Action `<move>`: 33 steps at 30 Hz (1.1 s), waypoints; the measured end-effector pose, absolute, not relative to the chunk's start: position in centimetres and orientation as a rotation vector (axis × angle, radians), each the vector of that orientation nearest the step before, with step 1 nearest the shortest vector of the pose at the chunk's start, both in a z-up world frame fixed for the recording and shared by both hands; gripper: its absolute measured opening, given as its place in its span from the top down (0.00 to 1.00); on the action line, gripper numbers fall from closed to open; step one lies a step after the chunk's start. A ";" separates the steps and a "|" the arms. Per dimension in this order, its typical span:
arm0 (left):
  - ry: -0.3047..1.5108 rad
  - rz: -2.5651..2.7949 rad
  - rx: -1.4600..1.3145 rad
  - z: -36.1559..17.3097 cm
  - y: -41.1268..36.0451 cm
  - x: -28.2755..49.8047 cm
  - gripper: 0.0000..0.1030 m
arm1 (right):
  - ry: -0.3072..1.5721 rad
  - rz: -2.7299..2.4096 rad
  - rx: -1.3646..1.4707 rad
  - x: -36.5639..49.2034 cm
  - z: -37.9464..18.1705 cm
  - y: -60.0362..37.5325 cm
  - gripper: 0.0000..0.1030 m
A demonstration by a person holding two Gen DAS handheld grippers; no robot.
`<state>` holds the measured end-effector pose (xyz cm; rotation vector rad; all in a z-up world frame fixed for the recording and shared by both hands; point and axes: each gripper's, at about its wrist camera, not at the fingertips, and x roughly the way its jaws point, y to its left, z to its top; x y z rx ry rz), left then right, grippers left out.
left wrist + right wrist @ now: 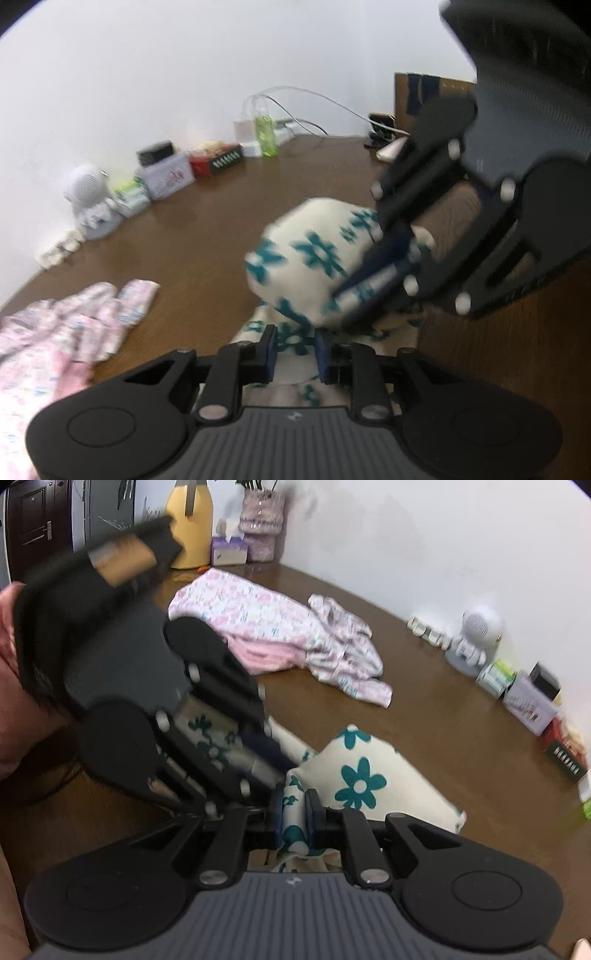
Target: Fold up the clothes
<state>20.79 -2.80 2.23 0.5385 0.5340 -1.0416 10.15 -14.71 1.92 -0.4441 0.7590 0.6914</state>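
right wrist view, right gripper (294, 821) clamped on bunched cream floral cloth (364, 775), left gripper (294, 349) pinching same cloth, long axis unclear

A: Left wrist view sits low over the brown table (207, 229), close to it, facing the white wall (155, 74) beyond the robot figurine (88, 199).

B: Right wrist view, equally low and close, faces the wall corner, figurine (476, 635) at right.

A: Shared: figurine, pink clothes pile (59, 332) (266, 627), floral cloth (314, 254) (362, 775) just ahead of each lens.
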 end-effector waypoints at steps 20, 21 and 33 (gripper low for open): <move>0.482 -1.056 0.416 4.1 -5.9 21.6 0.88 | 0.677 0.623 -0.193 8.1 3.7 -21.2 0.59; 0.482 -1.056 0.417 4.0 -5.9 21.5 0.88 | 0.672 0.606 -0.170 8.0 4.1 -22.1 0.59; 0.504 -1.009 0.421 3.6 -5.6 21.3 0.87 | 0.689 0.547 -0.113 10.8 1.9 -24.0 0.56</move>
